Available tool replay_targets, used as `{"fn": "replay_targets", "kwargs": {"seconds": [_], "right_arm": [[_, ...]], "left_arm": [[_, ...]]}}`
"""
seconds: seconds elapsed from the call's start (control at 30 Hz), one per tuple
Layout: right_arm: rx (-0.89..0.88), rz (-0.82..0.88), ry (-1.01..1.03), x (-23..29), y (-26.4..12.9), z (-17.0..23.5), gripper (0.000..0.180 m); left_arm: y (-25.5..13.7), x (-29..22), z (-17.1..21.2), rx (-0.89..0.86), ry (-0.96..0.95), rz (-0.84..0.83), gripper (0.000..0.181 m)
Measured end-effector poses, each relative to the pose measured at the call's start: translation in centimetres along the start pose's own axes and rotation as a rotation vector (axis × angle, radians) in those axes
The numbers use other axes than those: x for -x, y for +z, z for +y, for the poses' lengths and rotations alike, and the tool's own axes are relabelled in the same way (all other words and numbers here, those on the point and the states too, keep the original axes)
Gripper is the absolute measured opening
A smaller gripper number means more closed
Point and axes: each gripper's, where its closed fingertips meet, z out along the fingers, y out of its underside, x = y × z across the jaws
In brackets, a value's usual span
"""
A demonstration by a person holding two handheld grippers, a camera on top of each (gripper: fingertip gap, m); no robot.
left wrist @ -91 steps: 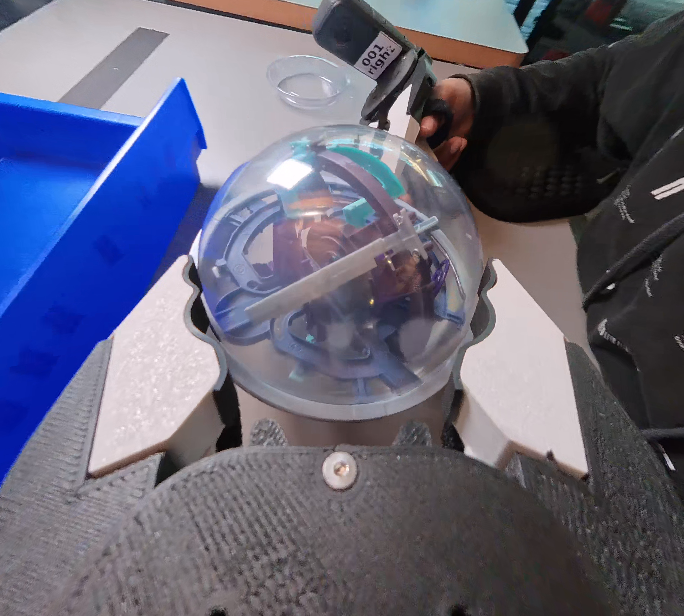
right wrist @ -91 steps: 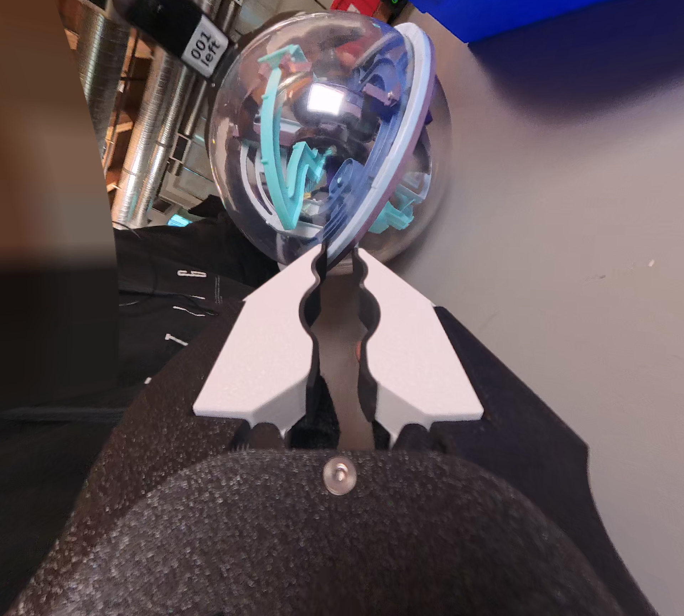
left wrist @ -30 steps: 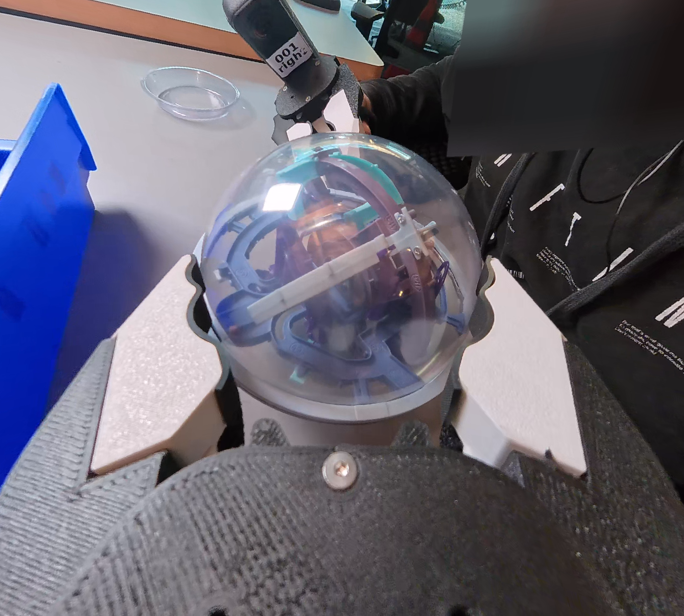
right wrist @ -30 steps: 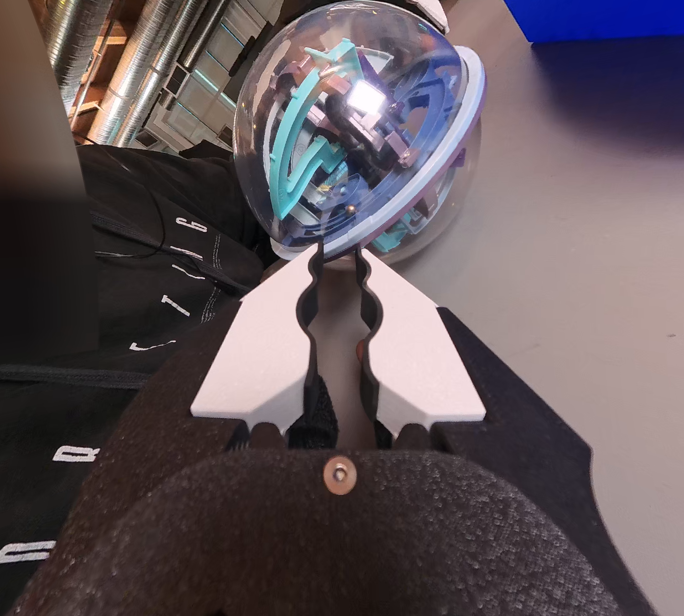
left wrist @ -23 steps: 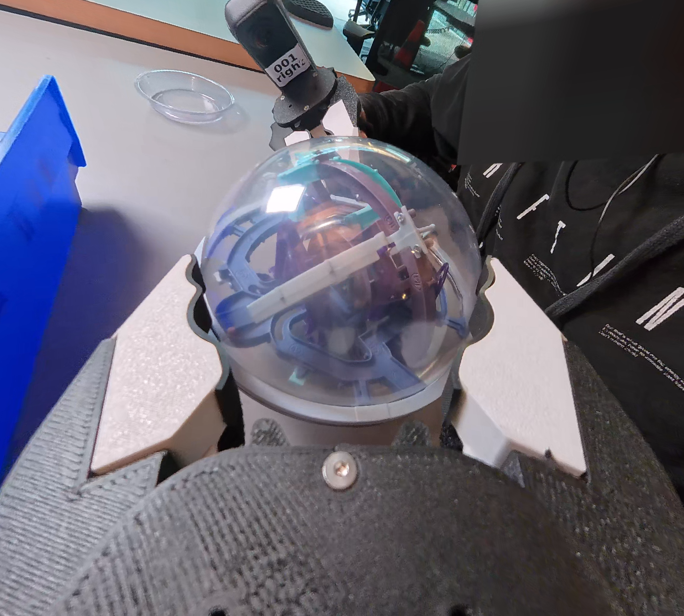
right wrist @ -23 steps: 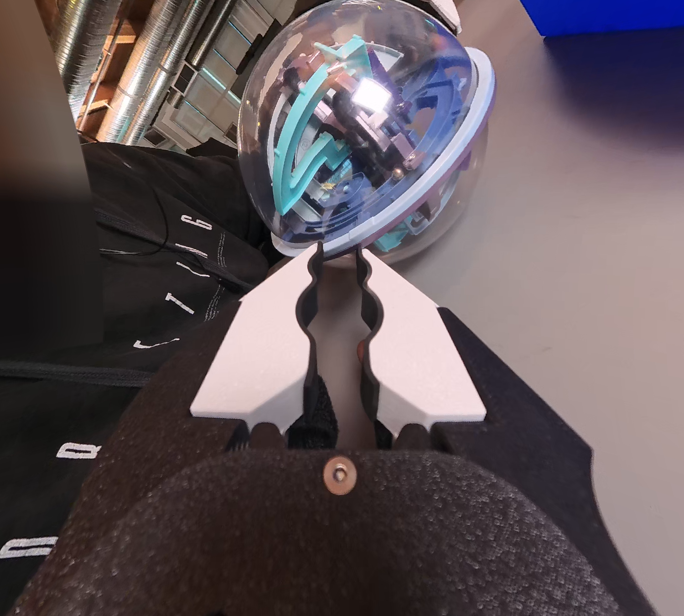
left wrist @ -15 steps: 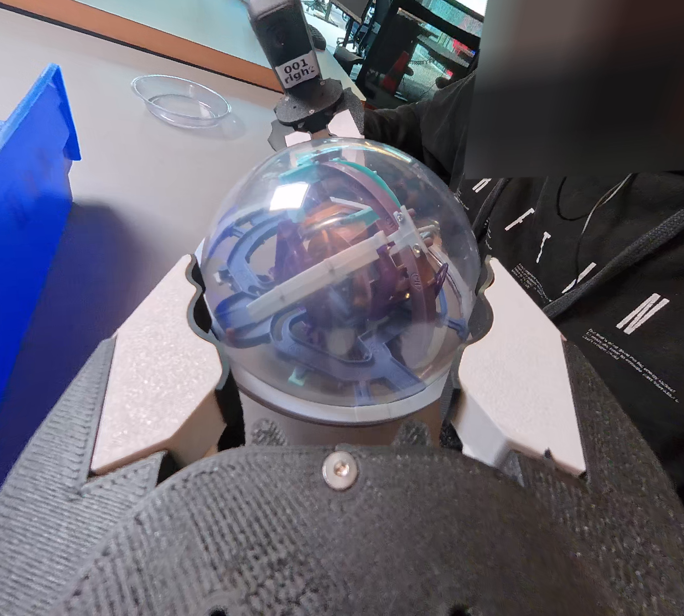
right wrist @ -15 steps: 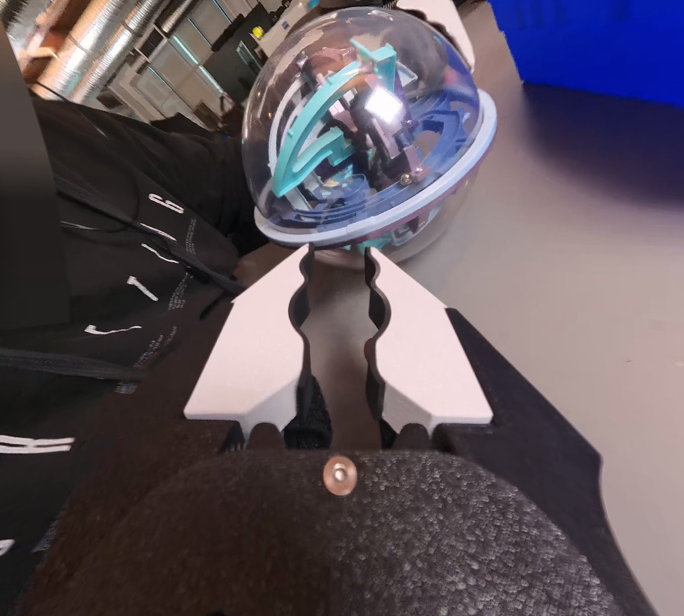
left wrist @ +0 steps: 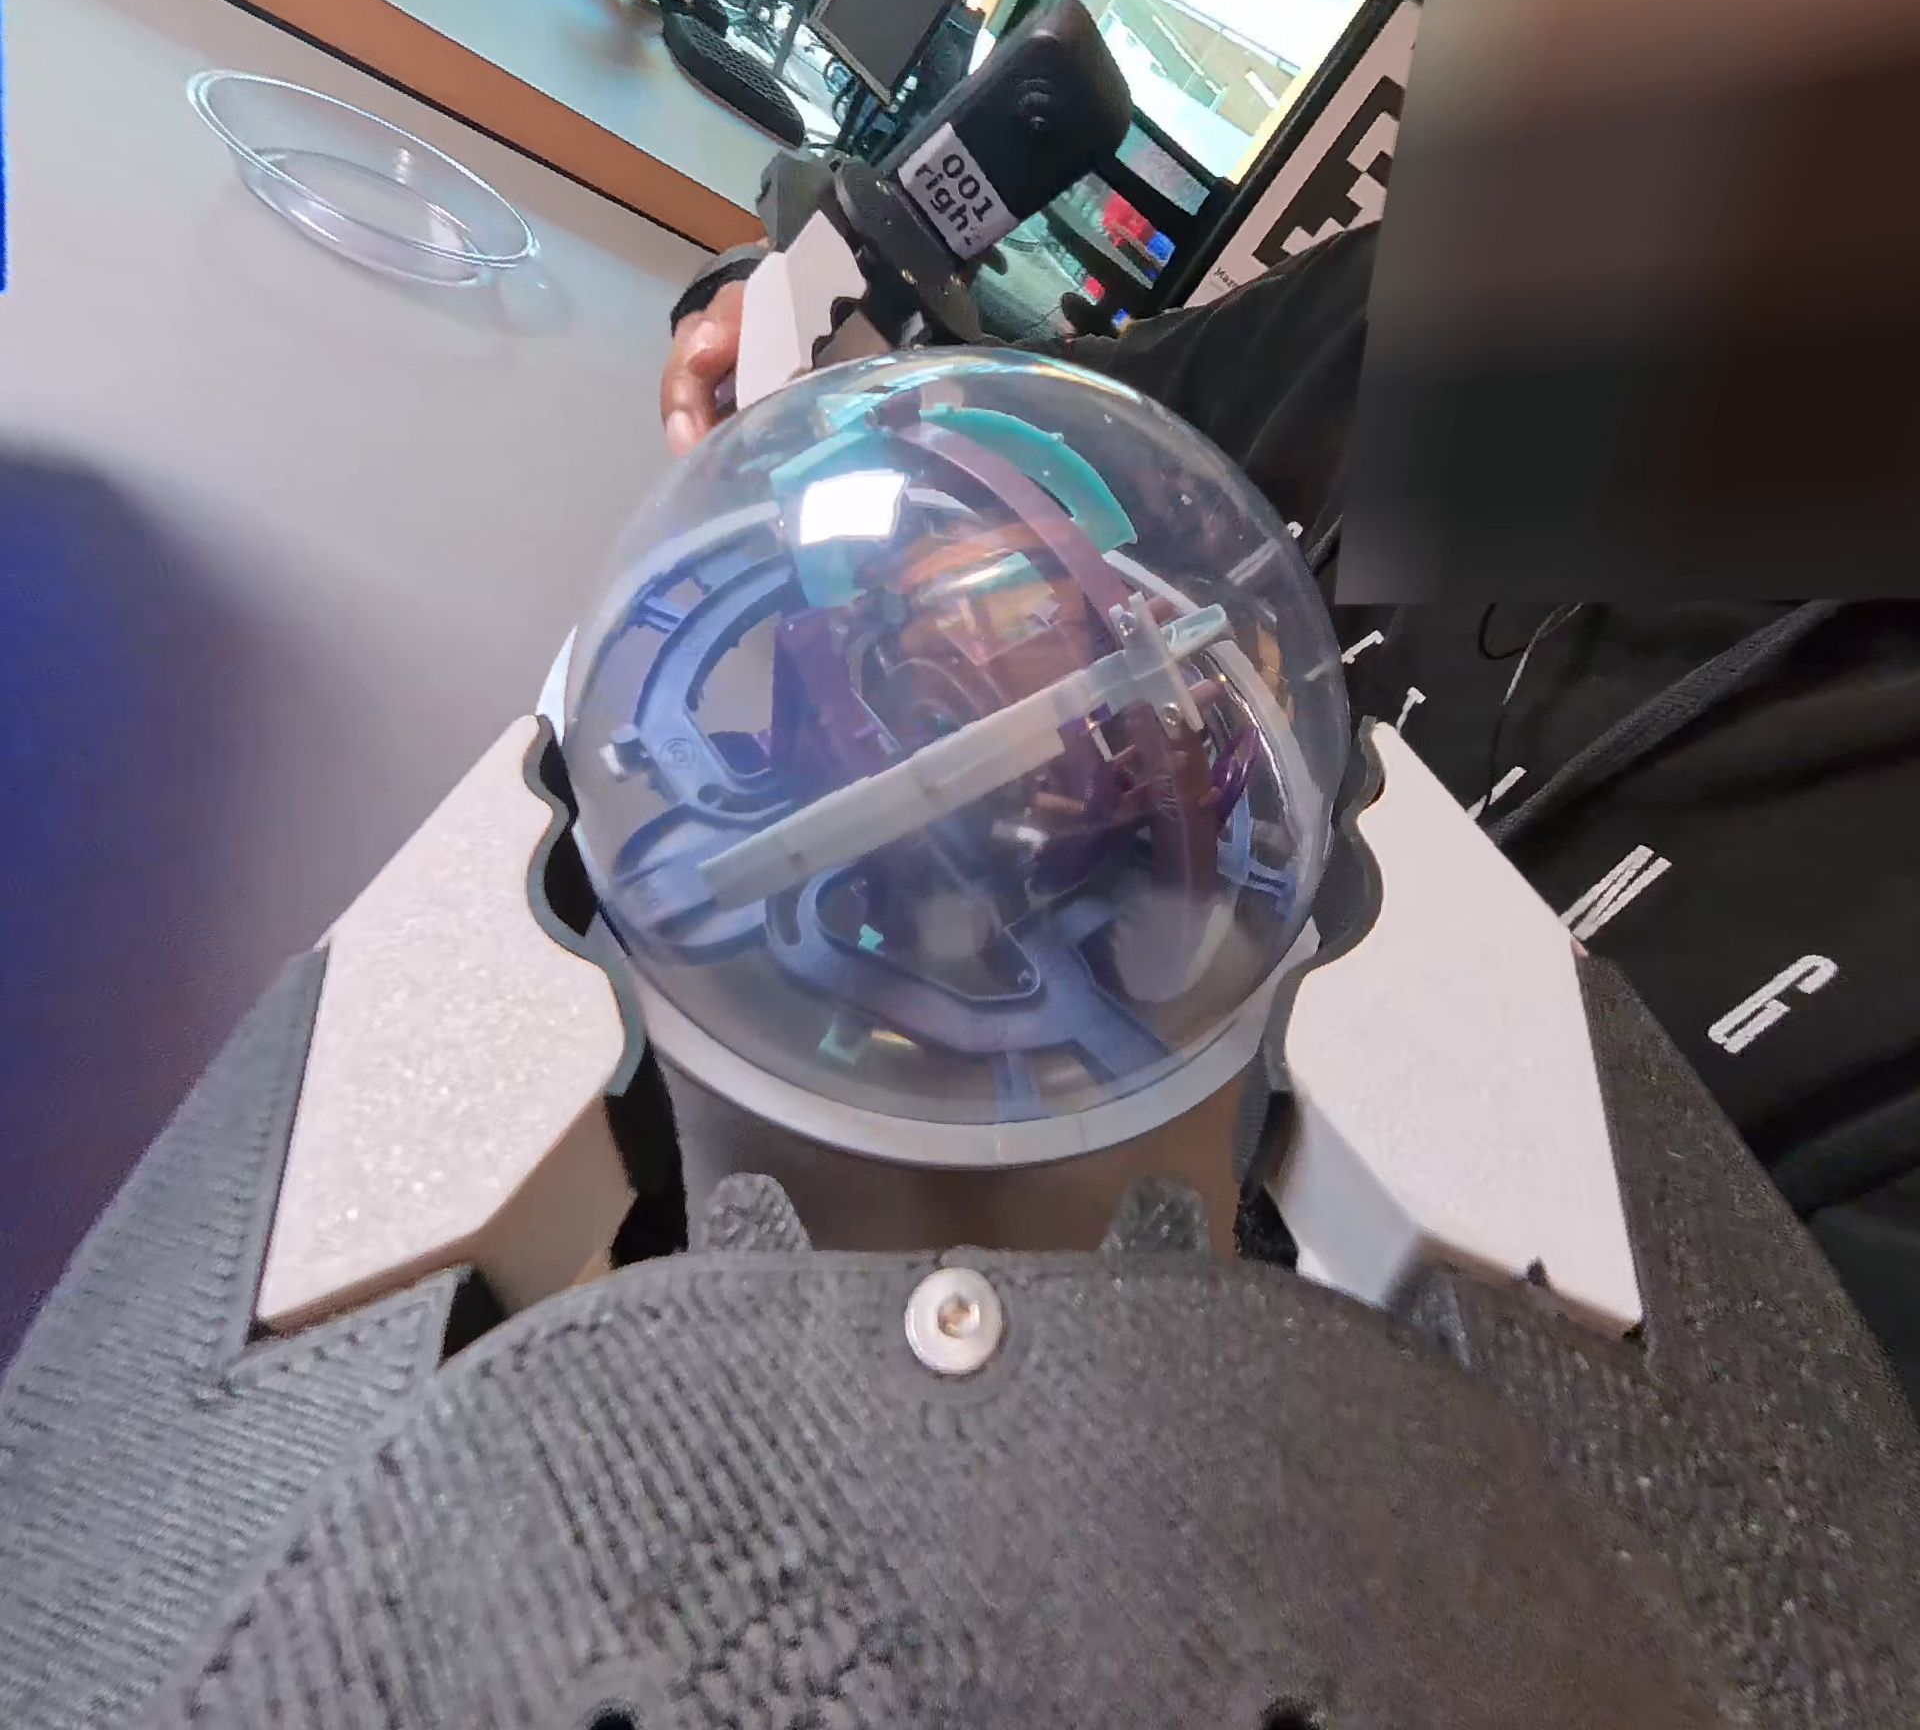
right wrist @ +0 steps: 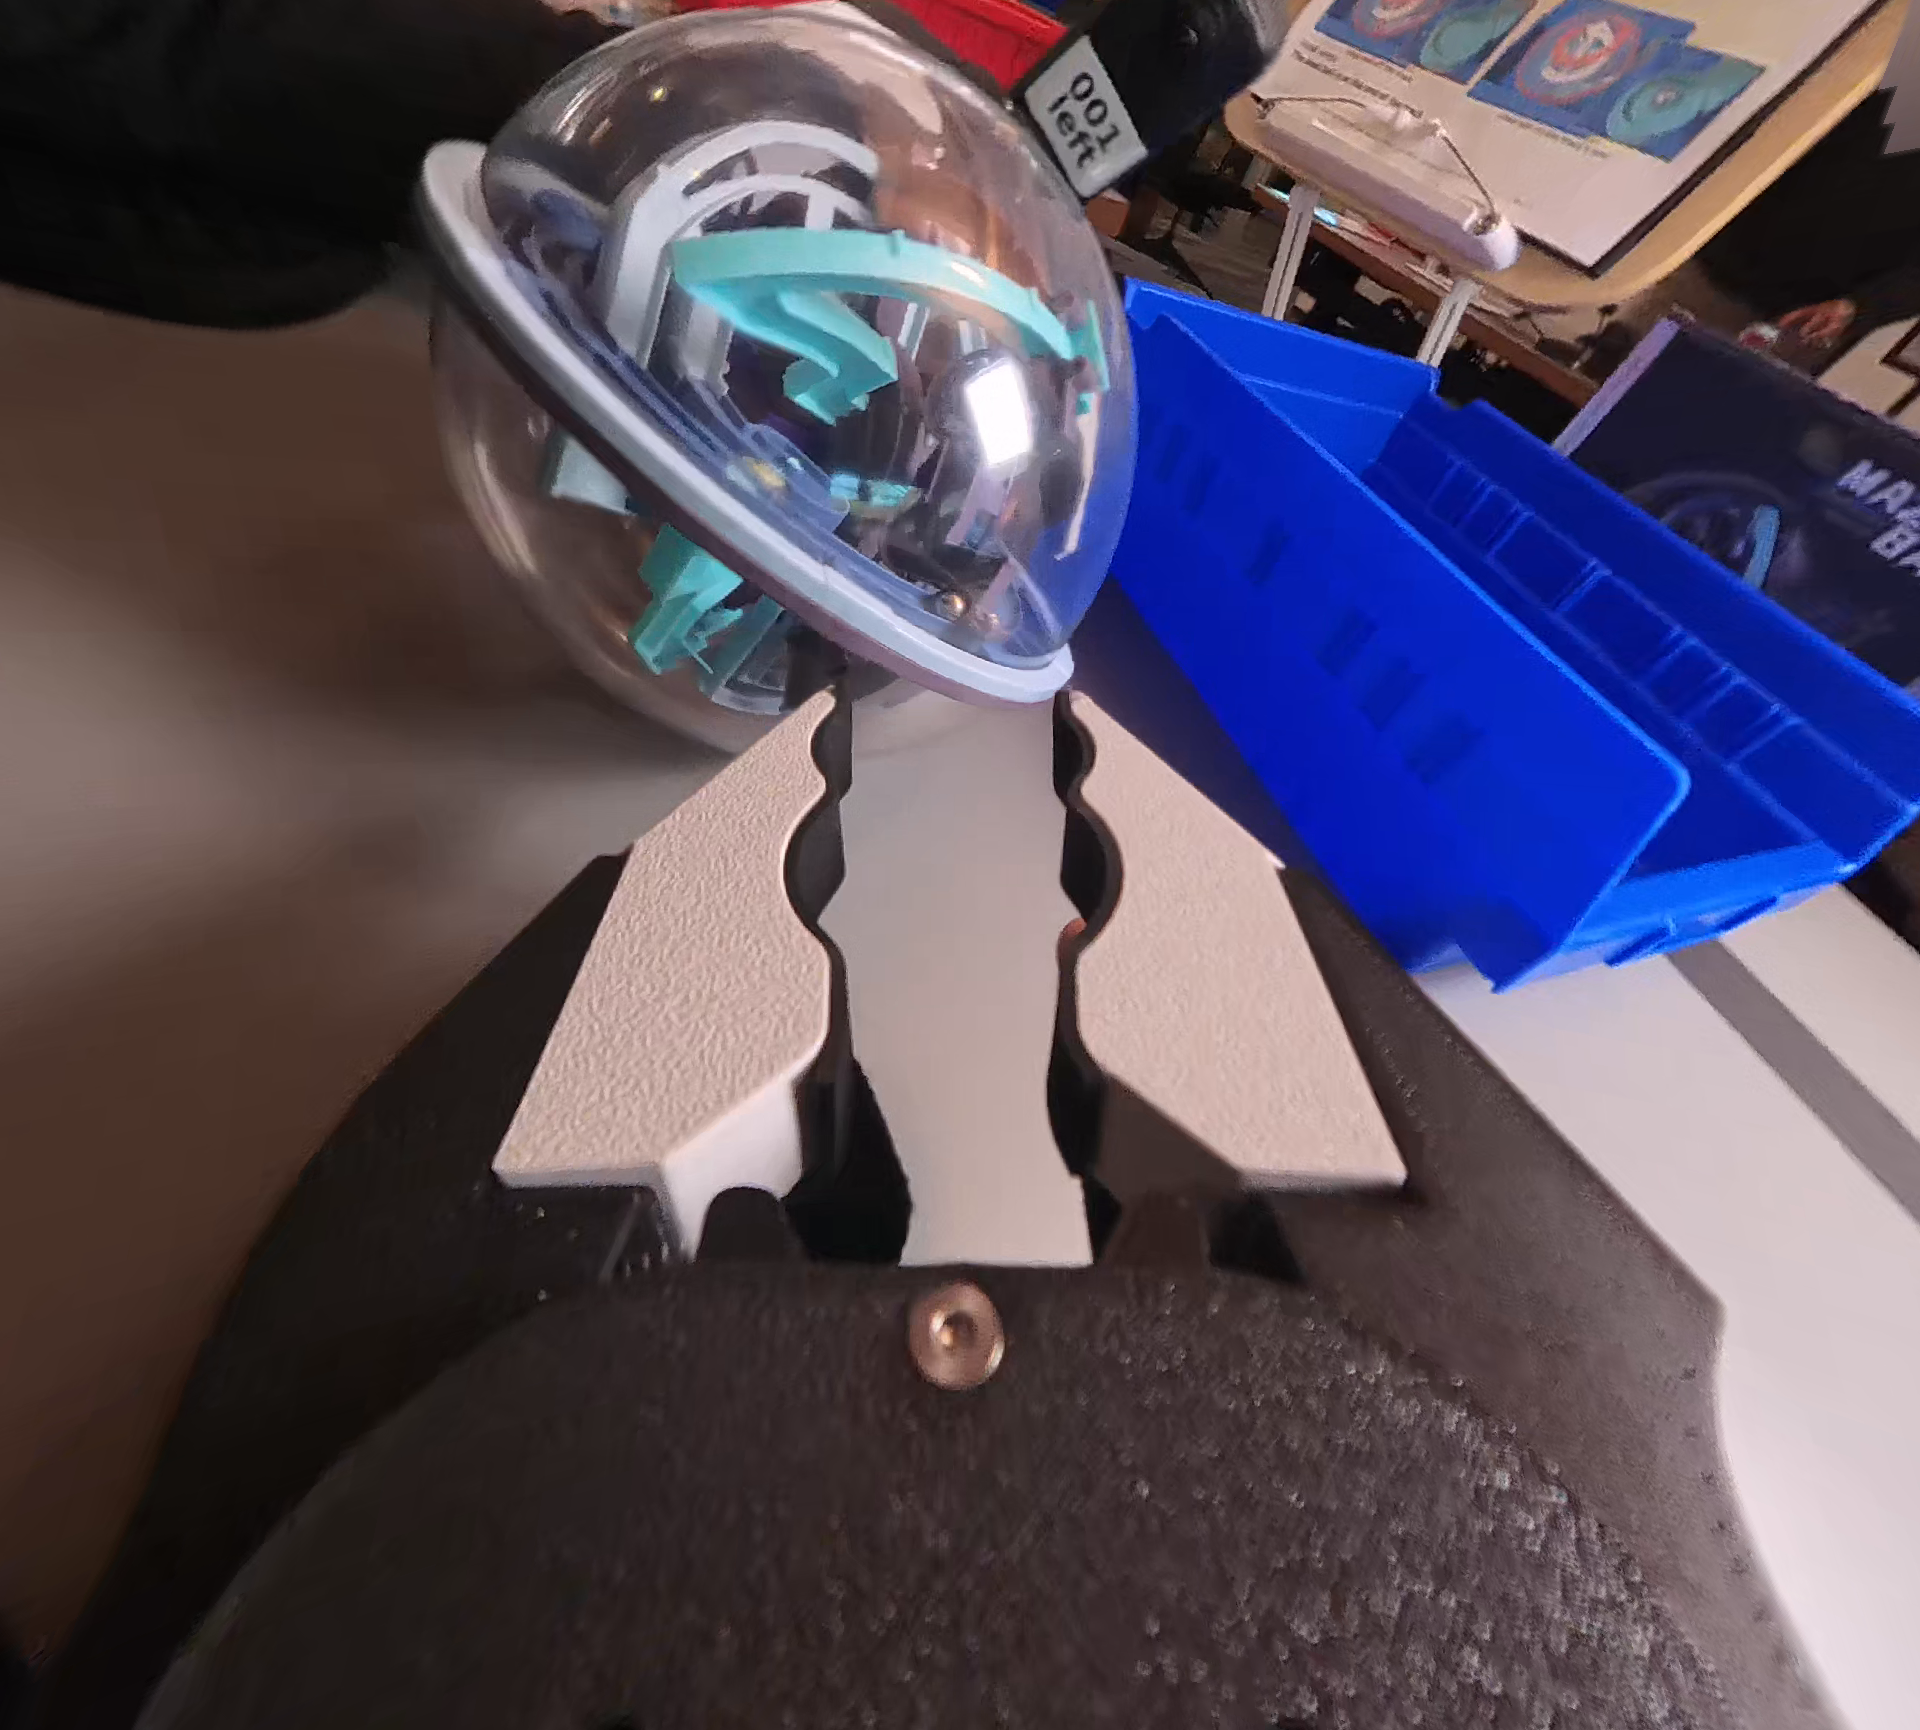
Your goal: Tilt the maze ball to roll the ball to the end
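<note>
The maze ball (left wrist: 956, 745) is a clear sphere with blue, purple, teal and white tracks inside and a white rim. My left gripper (left wrist: 954, 735) is wide and shut on it, one finger on each side. In the right wrist view the maze ball (right wrist: 769, 392) is tilted, its rim sloping down to the right. My right gripper (right wrist: 948, 704) has its jaws a little apart, with the tips against the low end of the rim. A small steel ball (right wrist: 951, 605) lies just inside the rim there. The right gripper (left wrist: 810, 309) also shows behind the sphere.
A blue bin (right wrist: 1455, 641) stands close to the right of the ball, with a dark box (right wrist: 1766, 517) behind it. A clear dish (left wrist: 364, 184) lies on the grey table (left wrist: 260, 454). The person's black top (left wrist: 1662, 849) is at the right.
Both grippers have rolled the maze ball, so its rim now slopes the other way in the right wrist view. The right jaws stand wider apart. The steel ball has moved along the rim.
</note>
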Motion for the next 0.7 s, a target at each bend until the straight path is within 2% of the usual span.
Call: {"fn": "replay_targets", "kwargs": {"seconds": [0.1,0.3,0.5,0.7], "right_arm": [[0.022,-0.027,-0.113,1.1,0.1,0.0,0.035],[0.046,-0.005,-0.258,1.6,-0.2,-0.2,0.013],[0.056,-0.004,-0.252,1.7,-0.3,-0.1,0.011],[0.050,0.005,-0.256,1.8,-0.5,-0.4,0.008]], "left_arm": [[0.4,-0.2,0.2,0.015,-0.031,0.045,0.142],[0.6,-0.1,0.0,0.001,-0.069,0.073,0.142],[0.7,0.0,-0.2,-0.022,-0.093,0.065,0.141],[-0.2,-0.2,-0.4,-0.054,-0.083,0.030,0.132]]}}
